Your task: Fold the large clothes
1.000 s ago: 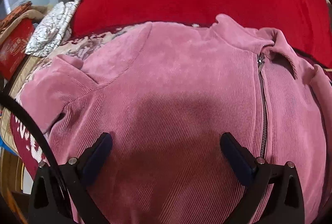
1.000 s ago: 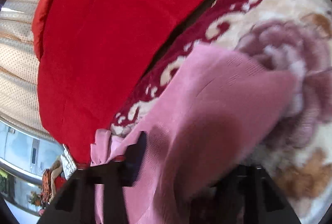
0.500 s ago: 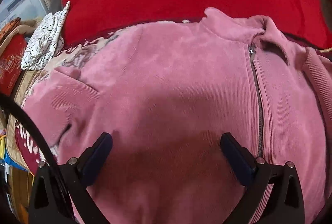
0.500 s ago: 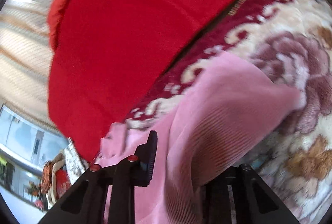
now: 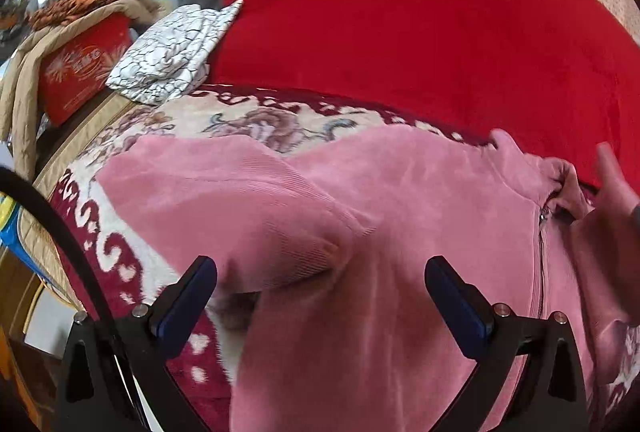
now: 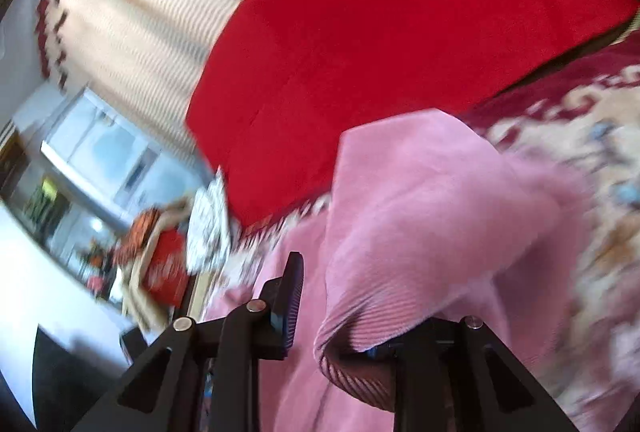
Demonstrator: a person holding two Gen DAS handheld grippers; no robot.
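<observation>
On the floral blanket (image 5: pixel 280 119): pink ribbed jacket (image 5: pixel 420 216) lies front up, zipper (image 5: pixel 541 260) shut, running from the collar at 3 o'clock down toward 5. Its sleeve (image 5: pixel 240 207) is folded across the body from 9 o'clock, cuff end lifted slightly, shadow under it. Red cover (image 5: pixel 420 23) sits behind at 12, white crackle-print cloth (image 5: pixel 172 51) at 10. Left gripper (image 5: pixel 320 302) hovers over the jacket, jaws wide apart, nothing between them. Right gripper (image 6: pixel 340 316) has just been closing; the other sleeve (image 6: pixel 432 232) passes between its jaws, draped over the right finger, gap visible at the left pad (image 6: pixel 292 304). Can't tell if it's pinched. Right view blurred.
</observation>
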